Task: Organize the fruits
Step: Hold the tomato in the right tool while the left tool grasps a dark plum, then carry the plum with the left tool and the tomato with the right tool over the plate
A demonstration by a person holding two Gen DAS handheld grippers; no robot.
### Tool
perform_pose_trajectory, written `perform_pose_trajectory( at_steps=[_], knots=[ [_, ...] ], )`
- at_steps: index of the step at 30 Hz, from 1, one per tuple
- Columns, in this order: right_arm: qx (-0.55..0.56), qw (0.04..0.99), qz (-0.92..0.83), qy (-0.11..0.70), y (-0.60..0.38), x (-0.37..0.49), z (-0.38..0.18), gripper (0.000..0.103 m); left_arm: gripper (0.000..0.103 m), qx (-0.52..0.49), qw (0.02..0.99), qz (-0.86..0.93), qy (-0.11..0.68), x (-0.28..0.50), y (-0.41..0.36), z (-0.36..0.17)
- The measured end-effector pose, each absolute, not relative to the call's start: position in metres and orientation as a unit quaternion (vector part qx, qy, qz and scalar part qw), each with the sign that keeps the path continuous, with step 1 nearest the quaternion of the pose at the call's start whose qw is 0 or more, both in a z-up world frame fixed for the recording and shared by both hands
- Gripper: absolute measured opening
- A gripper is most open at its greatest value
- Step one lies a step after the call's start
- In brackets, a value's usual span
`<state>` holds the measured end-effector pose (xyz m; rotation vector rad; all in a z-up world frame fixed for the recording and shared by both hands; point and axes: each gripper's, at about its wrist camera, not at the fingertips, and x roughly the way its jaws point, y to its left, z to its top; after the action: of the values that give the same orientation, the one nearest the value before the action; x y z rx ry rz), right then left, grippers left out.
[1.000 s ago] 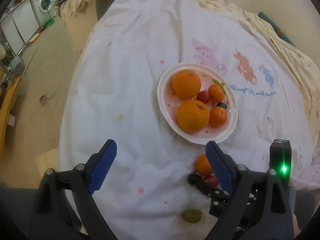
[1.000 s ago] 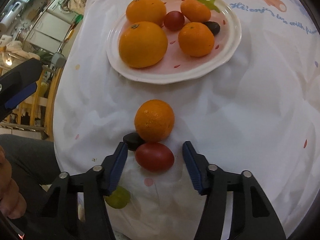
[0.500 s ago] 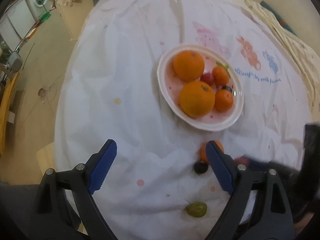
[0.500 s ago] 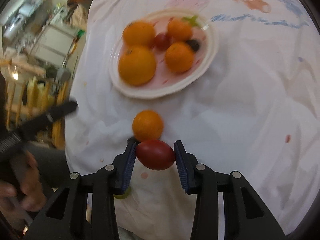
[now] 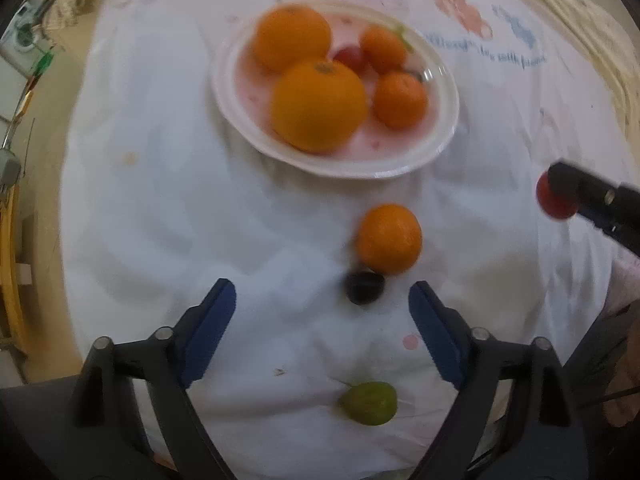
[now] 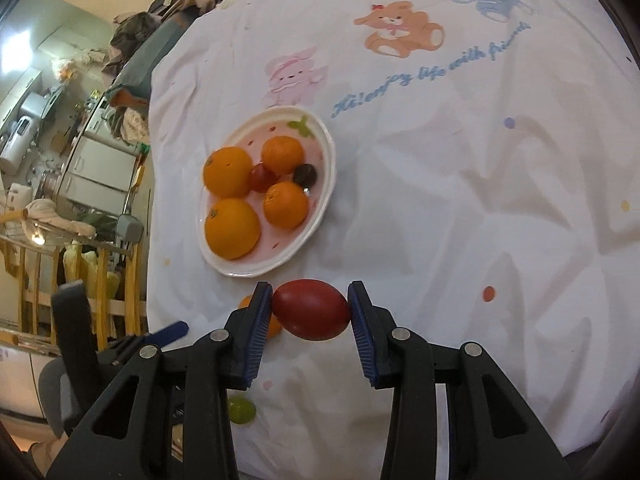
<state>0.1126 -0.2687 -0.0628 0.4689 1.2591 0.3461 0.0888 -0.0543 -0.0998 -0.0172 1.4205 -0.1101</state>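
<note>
Right gripper (image 6: 310, 310) pinches an oval red tomato (image 6: 311, 309); only its view shows cloth lettering "enjoy life with friends" (image 6: 434, 70) sharply; left gripper (image 5: 322, 306) closing, empty.

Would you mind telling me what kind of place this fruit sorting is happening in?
Most likely a lived-in home: the fruit plate sits on a cartoon-printed bedsheet, with a washing machine and piled clothes in the background.

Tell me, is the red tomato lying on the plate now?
No, the red tomato is clamped between the right gripper's pads, outside the plate.
</note>
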Motion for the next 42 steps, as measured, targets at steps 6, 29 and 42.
perform_pose_trajectory(
  at_steps=[6, 29, 42],
  knots=[
    [0.222, 0.771, 0.157, 0.576, -0.278, 0.112, -0.060, 0.041, 0.062, 0.017, 0.741, -0.053, 0.669, 0.091, -0.068, -0.116],
    [0.216, 0.773, 0.163, 0.574, -0.266, 0.116, -0.055, 0.041, 0.019, 0.004, 0.759, -0.080, 0.646, 0.066, -0.058, -0.081],
    [0.232, 0.788, 0.183, 0.540, -0.267, 0.121, -0.033, 0.041, 0.019, -0.038, 0.811, -0.007, 0.584, 0.089, -0.003, -0.033]
  ],
)
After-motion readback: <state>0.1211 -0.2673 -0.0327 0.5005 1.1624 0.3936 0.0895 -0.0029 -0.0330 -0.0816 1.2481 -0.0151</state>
